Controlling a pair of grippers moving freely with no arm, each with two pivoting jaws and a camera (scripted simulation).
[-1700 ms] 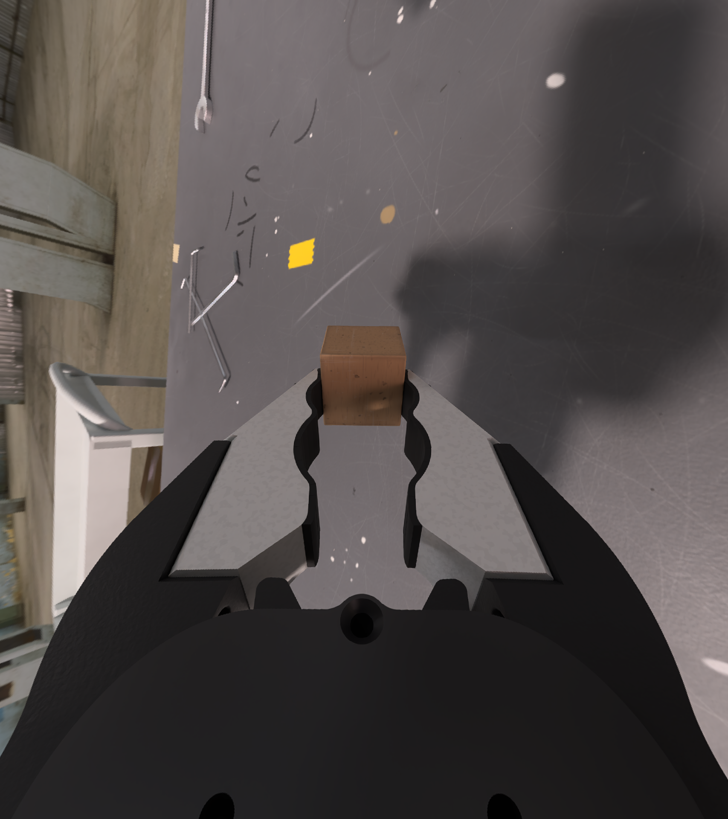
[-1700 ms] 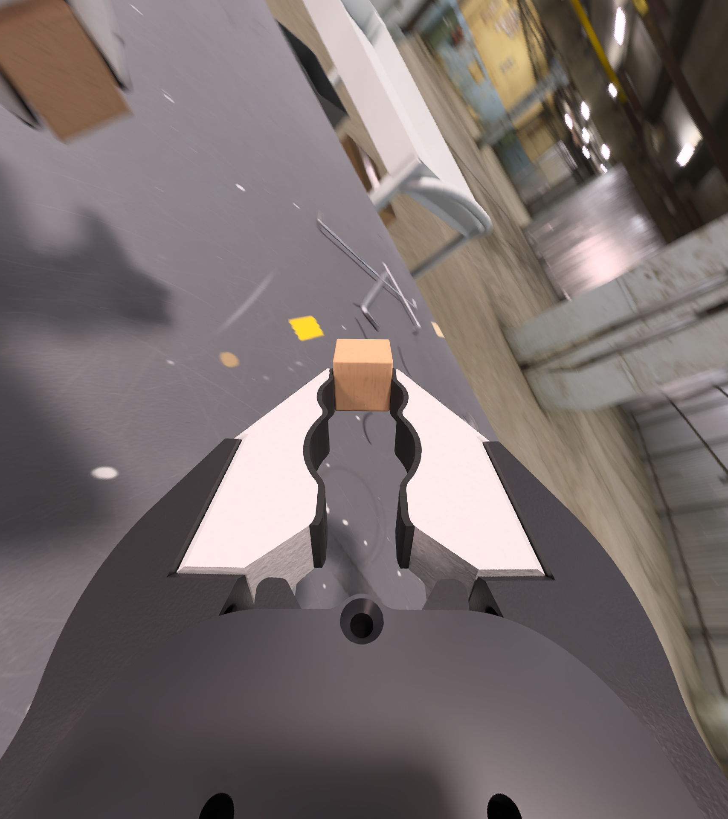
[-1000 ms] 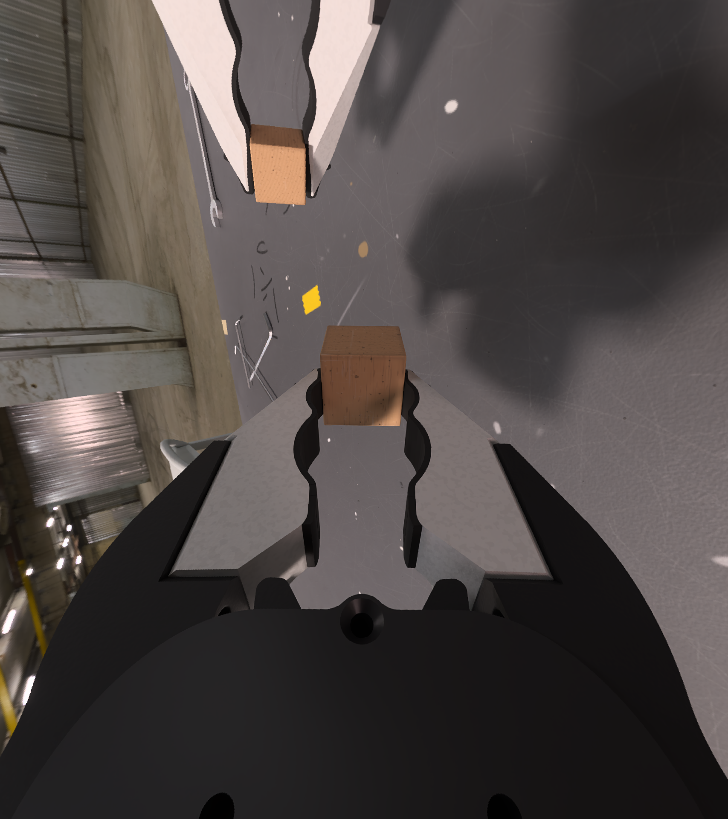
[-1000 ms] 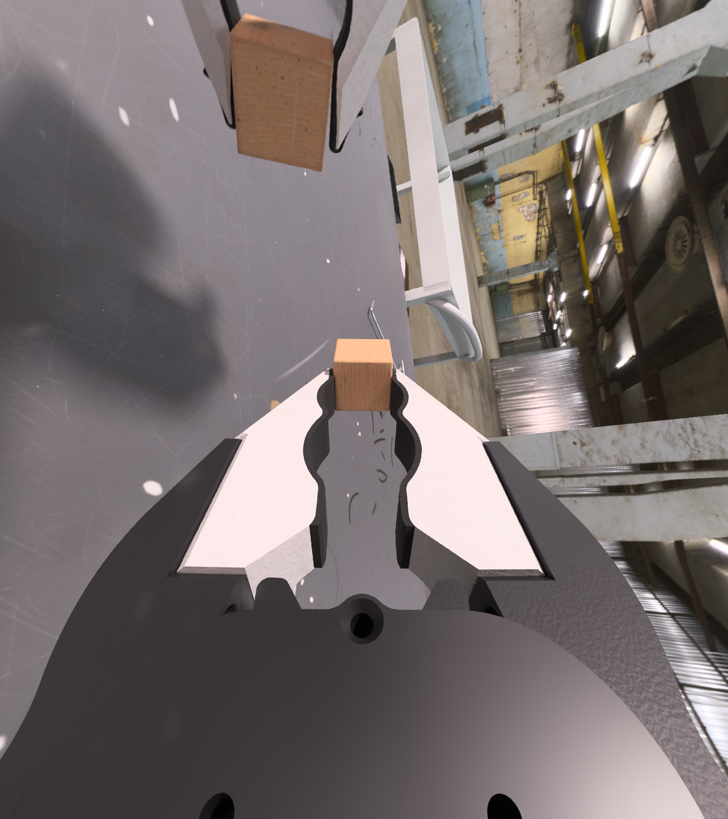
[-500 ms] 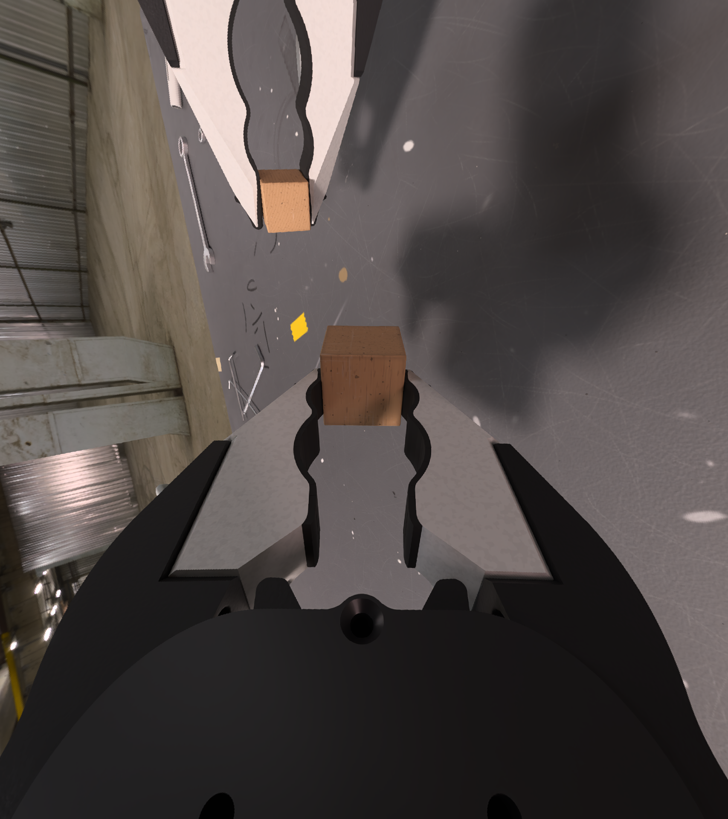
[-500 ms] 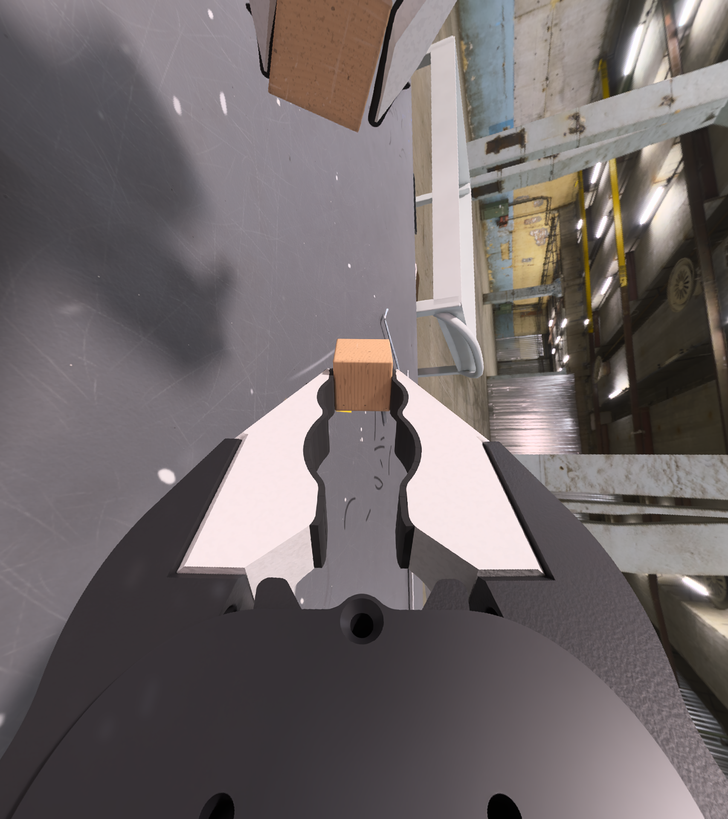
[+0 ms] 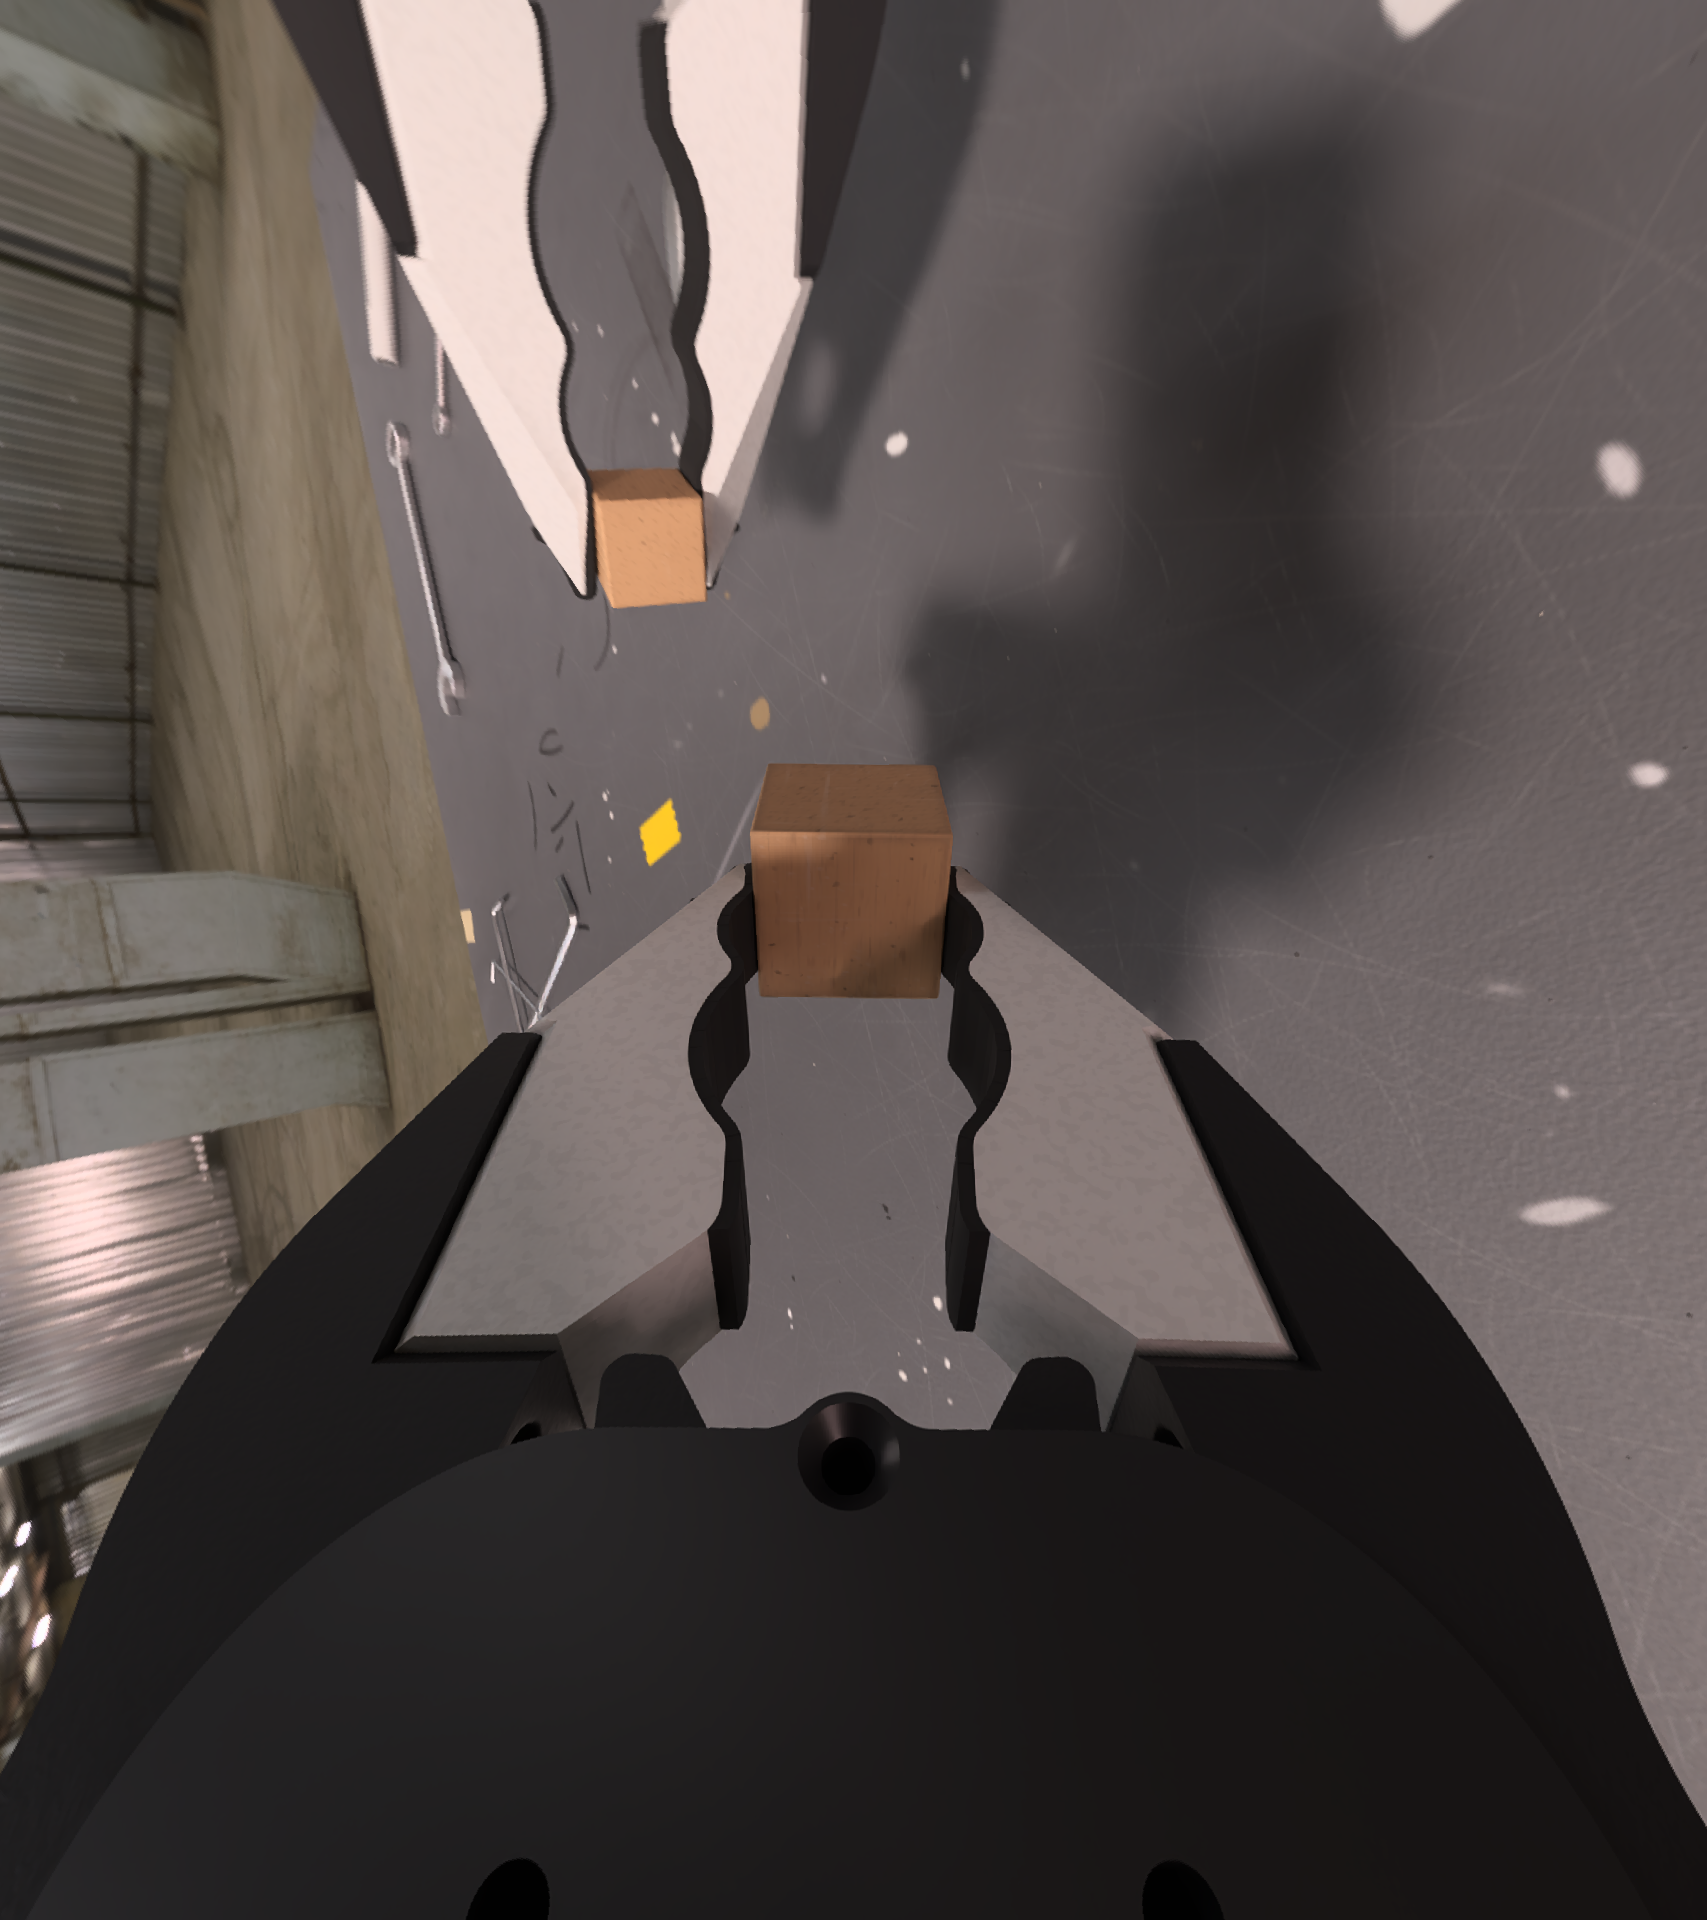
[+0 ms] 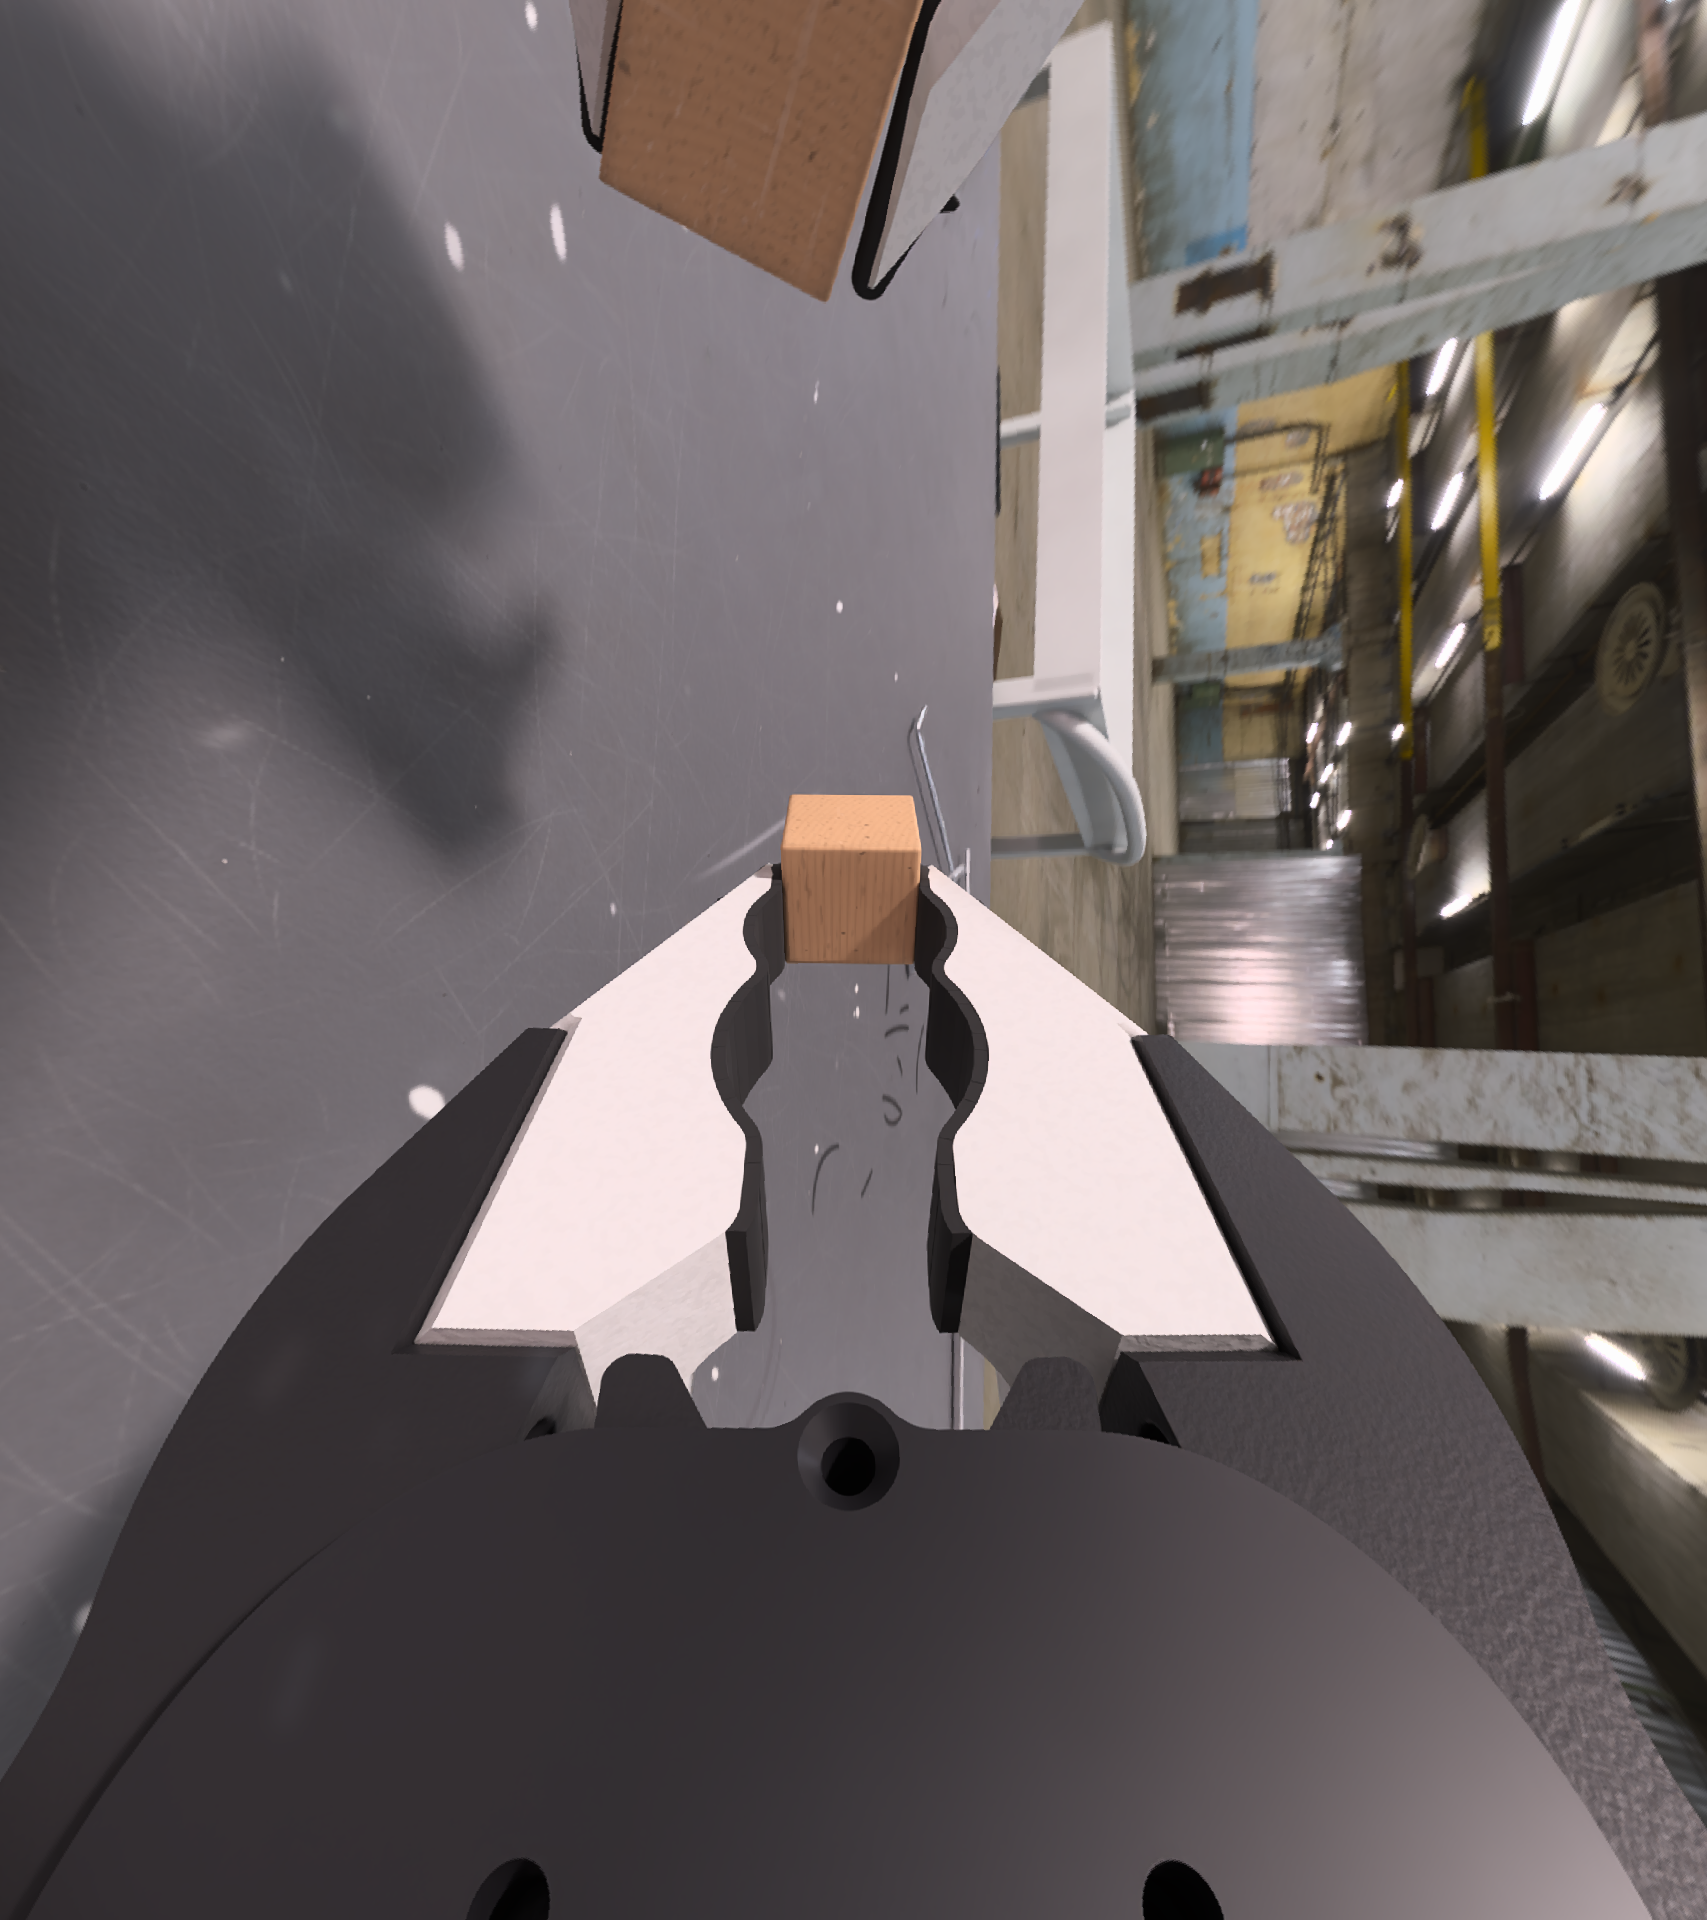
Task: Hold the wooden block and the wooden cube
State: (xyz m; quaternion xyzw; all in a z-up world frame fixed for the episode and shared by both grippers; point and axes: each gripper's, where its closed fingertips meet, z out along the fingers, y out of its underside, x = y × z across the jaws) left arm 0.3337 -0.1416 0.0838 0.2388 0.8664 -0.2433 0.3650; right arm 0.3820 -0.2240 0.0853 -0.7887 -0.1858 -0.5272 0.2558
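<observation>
My left gripper (image 7: 847, 914) is shut on the darker wooden block (image 7: 847, 883), pinched between its fingertips above the grey table (image 7: 1348, 935). My right gripper (image 8: 851, 914) is shut on the smaller, paler wooden cube (image 8: 851, 894), also held off the table. The two grippers face each other. The right gripper (image 7: 646, 561) with its cube (image 7: 646, 535) shows at the top of the left wrist view. The block (image 8: 755, 125) in the left gripper's fingers (image 8: 942, 114) shows at the top edge of the right wrist view.
A long wrench (image 7: 423, 561), bent hex keys (image 7: 537, 956) and a yellow tape scrap (image 7: 660, 831) lie near the table's edge. Beyond the edge are the floor (image 7: 277, 727) and a white chair (image 8: 1077, 520). Dark gripper shadows fall on the table.
Both grippers keep their hold. In the left wrist view the right gripper with its cube has moved lower and nearer. In the right wrist view the block has slid toward the top edge.
</observation>
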